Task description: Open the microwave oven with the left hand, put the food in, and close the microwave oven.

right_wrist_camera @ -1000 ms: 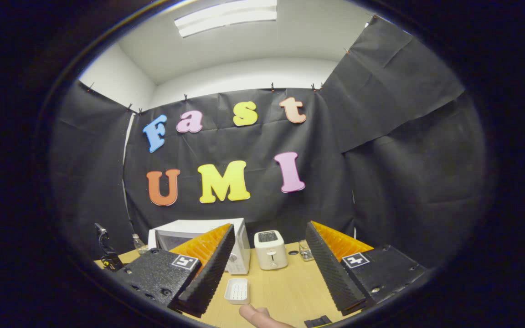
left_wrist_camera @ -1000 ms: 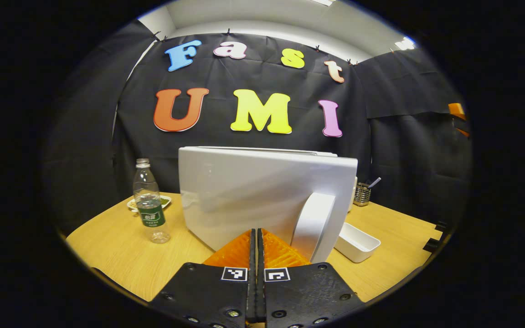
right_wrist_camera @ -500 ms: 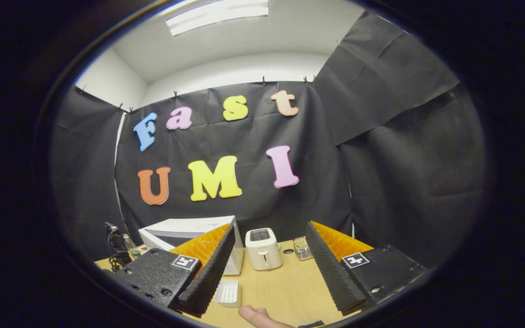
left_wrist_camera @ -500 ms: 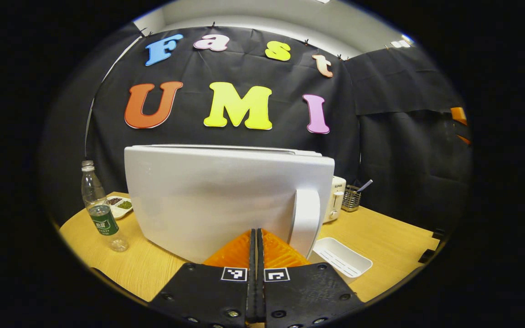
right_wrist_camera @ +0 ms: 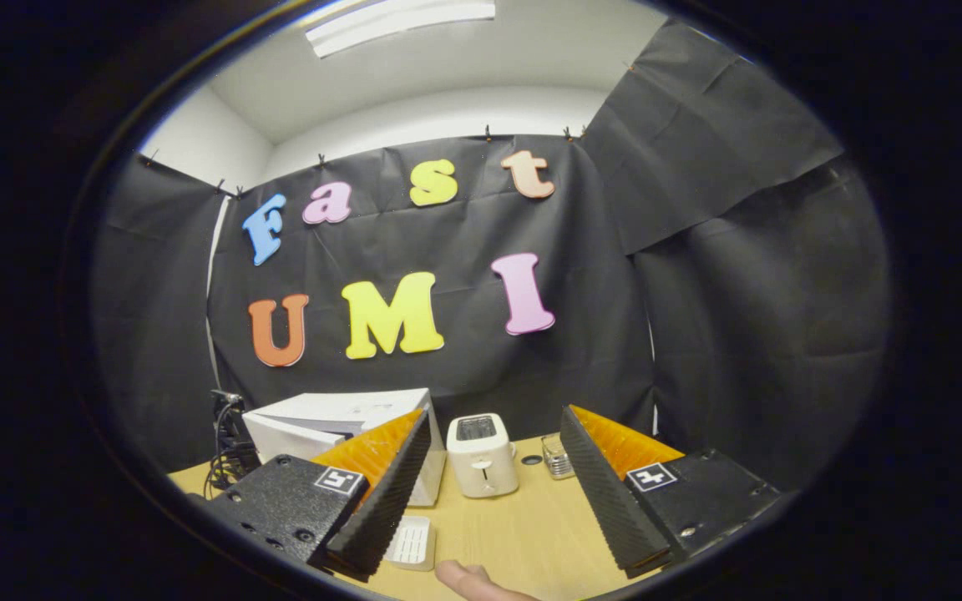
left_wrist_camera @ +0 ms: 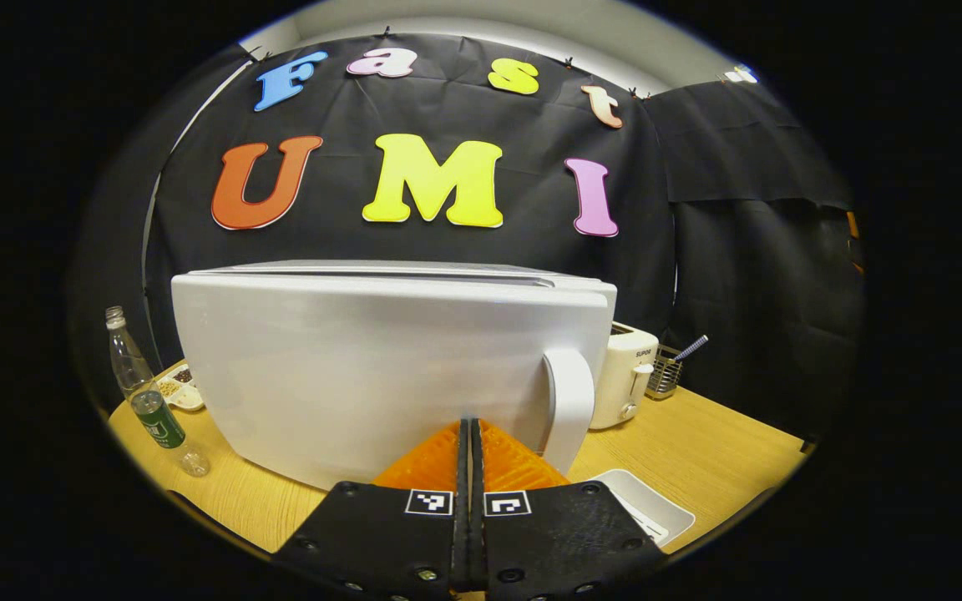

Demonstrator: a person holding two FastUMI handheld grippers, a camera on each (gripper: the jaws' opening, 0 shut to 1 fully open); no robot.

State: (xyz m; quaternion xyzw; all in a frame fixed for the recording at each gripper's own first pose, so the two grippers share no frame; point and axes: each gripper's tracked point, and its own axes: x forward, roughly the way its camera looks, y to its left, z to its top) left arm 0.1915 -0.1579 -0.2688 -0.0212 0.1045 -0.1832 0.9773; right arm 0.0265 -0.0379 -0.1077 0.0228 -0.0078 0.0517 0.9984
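One microwave [left_wrist_camera: 381, 367] — white, smooth, boxy, curved handle [left_wrist_camera: 569, 409] — on wooden bench [left_wrist_camera: 698, 442]; one toaster [left_wrist_camera: 625, 376], one bottle [left_wrist_camera: 151, 405], one tray [left_wrist_camera: 648, 513]. Left gripper [left_wrist_camera: 470, 434] pressed closed at door; right gripper [right_wrist_camera: 489, 467] spread wide.

Left gripper [left_wrist_camera: 470, 434] fingers pressed together, tips at the microwave door [left_wrist_camera: 364, 367], right gripper [right_wrist_camera: 493, 467] spread wide, fingertip [right_wrist_camera: 468, 578] below it

A mock kitchen booth; microwave [left_wrist_camera: 381, 367], toaster [right_wrist_camera: 482, 455], wooden table [left_wrist_camera: 698, 442], black cloth walls [right_wrist_camera: 740, 317].
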